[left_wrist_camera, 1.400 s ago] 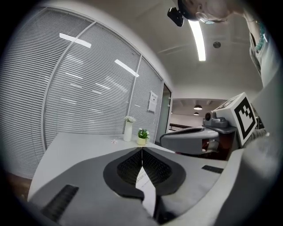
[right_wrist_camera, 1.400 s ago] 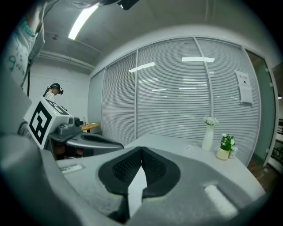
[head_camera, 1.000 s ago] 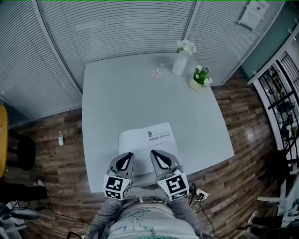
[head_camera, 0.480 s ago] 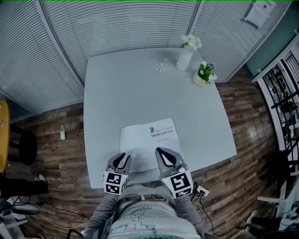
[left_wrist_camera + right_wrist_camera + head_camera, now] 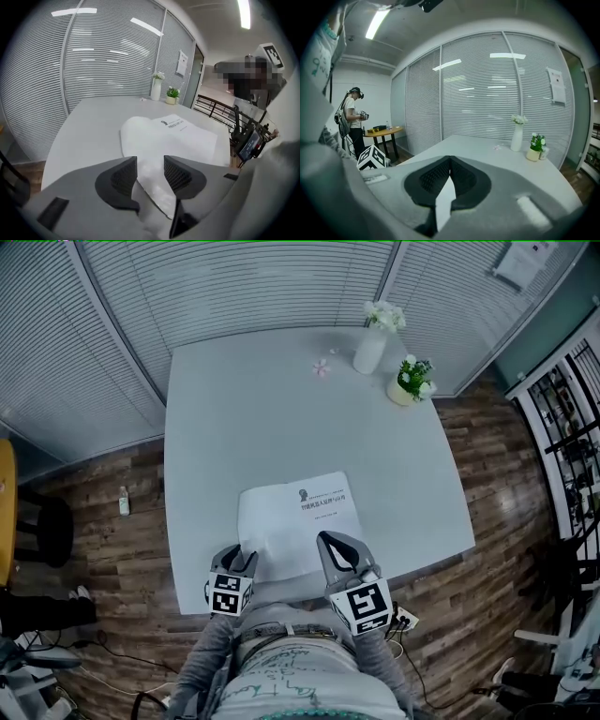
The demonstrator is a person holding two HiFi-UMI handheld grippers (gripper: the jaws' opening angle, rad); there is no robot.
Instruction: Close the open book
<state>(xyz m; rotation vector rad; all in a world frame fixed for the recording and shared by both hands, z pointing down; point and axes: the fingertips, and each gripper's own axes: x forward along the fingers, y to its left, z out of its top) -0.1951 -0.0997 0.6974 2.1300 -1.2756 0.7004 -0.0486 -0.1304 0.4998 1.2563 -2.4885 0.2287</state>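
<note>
The white book (image 5: 298, 521) lies flat on the grey table (image 5: 234, 427) near its front edge, printed cover up. My left gripper (image 5: 240, 558) hangs low at the book's near left corner. In the left gripper view its jaws (image 5: 150, 161) are opening; the book's corner (image 5: 157, 194) shows in the gap, and the pads do not press on it. My right gripper (image 5: 332, 541) hovers over the book's near right corner. In the right gripper view it (image 5: 450, 158) is shut, tips touching, with a white sliver showing in the slit behind them.
A white vase with flowers (image 5: 371, 345), a small potted plant (image 5: 411, 382) and a pink flower (image 5: 322, 367) stand at the table's far right. Glass walls with blinds ring the far side. A person (image 5: 352, 119) stands by a wooden table.
My left gripper has sunk toward the table's front edge at the book's near left corner, and its jaws have spread apart. The right gripper and the book have stayed put.
</note>
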